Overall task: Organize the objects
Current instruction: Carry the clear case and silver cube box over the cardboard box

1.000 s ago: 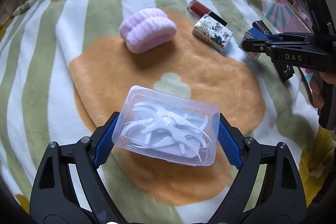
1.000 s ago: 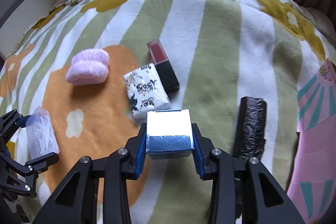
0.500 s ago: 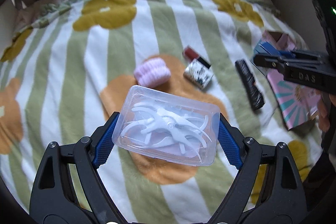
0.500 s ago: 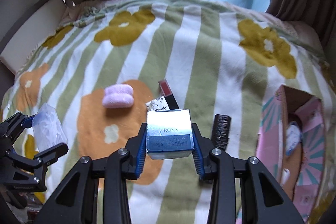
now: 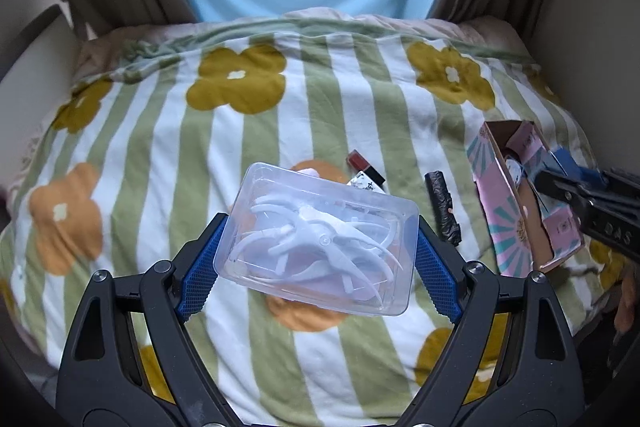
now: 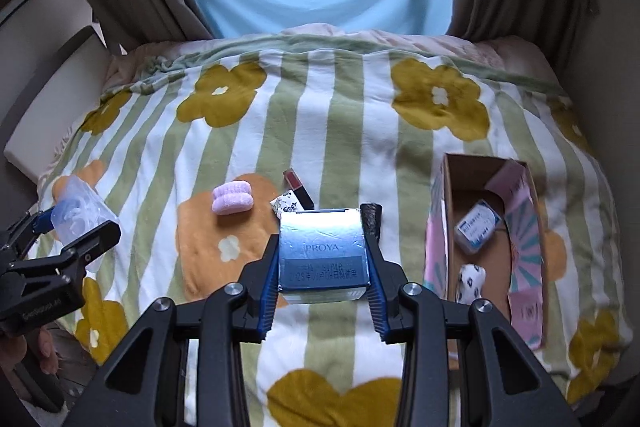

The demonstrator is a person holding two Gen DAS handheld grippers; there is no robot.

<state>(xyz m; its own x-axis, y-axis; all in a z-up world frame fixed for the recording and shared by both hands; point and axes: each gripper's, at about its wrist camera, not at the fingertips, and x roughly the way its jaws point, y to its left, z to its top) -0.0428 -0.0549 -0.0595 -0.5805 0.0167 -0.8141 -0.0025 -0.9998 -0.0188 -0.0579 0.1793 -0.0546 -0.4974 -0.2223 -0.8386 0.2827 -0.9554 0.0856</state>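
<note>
My left gripper [image 5: 316,259] is shut on a clear plastic box of white hair clips [image 5: 316,243] and holds it high above the bed; it shows at the left in the right wrist view [image 6: 80,211]. My right gripper [image 6: 322,267] is shut on a silvery blue PROYA box [image 6: 322,251], also held high. A pink cardboard box [image 6: 484,227] lies open at the right, with a small blue-labelled case [image 6: 478,225] and a spotted packet [image 6: 470,281] inside. It also shows in the left wrist view [image 5: 516,199].
On the striped flower blanket [image 6: 340,115] lie a pink fluffy band [image 6: 232,197], a red lipstick box [image 6: 298,183], a patterned packet [image 6: 286,205] and a black roll [image 5: 442,211]. Curtains and a blue sheet stand behind the bed.
Both grippers have risen and pulled back from the blanket with their boxes held. The objects on the bed look smaller, and the open pink box has come into view.
</note>
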